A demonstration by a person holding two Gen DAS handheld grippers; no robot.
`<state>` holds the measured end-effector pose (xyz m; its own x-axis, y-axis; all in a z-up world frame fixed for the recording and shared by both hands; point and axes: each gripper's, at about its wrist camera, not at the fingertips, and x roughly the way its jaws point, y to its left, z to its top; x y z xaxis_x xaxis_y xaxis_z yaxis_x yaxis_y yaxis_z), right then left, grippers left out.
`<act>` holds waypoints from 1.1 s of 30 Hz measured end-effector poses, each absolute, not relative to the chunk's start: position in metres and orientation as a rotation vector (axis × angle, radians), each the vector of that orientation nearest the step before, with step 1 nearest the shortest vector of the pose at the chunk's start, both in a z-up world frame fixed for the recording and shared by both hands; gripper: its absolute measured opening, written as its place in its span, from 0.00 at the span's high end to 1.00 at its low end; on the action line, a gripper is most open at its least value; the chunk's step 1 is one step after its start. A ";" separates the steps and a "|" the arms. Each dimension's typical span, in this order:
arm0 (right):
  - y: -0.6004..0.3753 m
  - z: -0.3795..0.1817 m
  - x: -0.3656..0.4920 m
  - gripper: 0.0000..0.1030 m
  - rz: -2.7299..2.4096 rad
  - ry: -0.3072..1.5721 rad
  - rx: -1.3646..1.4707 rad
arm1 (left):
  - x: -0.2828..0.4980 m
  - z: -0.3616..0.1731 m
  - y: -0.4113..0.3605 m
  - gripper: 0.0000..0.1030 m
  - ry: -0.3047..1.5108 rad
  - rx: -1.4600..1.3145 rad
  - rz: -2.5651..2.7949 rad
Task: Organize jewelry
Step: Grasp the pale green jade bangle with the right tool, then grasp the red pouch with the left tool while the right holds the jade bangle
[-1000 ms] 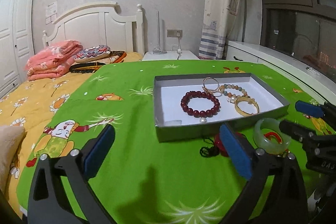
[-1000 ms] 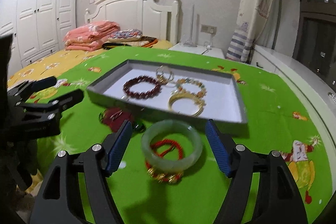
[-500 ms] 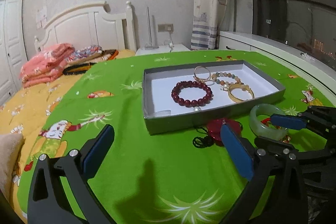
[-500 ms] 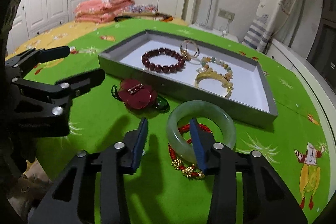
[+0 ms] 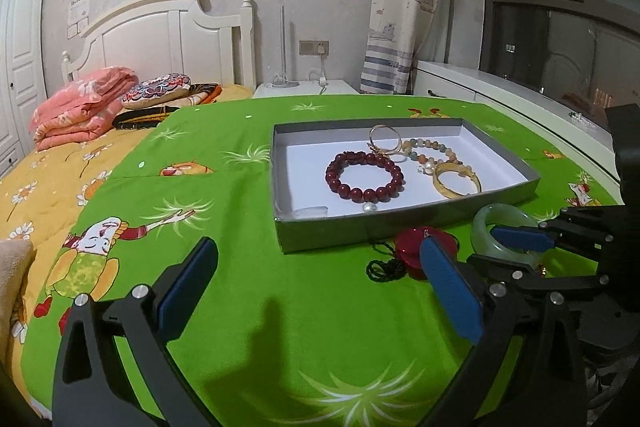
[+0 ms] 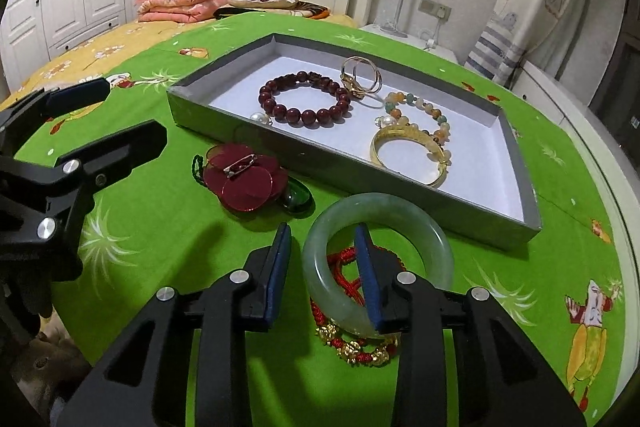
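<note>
Green cartoon bedspread (image 5: pixel 304 311), grey tray (image 6: pixel 400 183), white headboard (image 5: pixel 160 39)

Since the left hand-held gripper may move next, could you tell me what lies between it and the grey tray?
Only bare green bedspread lies between the open left hand-held gripper and the grey tray, as the left wrist view shows.
</note>
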<state>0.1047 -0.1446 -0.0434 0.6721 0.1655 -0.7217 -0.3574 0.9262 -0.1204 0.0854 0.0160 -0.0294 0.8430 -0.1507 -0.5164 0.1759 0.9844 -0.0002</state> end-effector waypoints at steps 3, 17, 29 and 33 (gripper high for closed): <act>-0.146 -0.042 0.110 0.71 0.317 0.791 -0.251 | 0.085 -0.029 0.016 0.05 0.541 0.051 -0.173; -0.169 -0.028 0.077 0.83 0.236 0.587 -0.172 | 0.081 -0.025 0.004 0.05 0.532 0.077 -0.229; -0.186 -0.021 0.059 0.83 0.223 0.498 -0.140 | 0.110 -0.038 -0.045 0.28 0.695 0.118 -0.366; -0.186 -0.024 0.059 0.83 0.225 0.500 -0.134 | 0.122 -0.044 -0.051 0.30 0.752 0.139 -0.387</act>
<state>0.0587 -0.1864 -0.0236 0.8536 0.1804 -0.4888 -0.2457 0.9666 -0.0724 0.1221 -0.0515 -0.0438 0.6635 -0.2924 -0.6886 0.3904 0.9205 -0.0147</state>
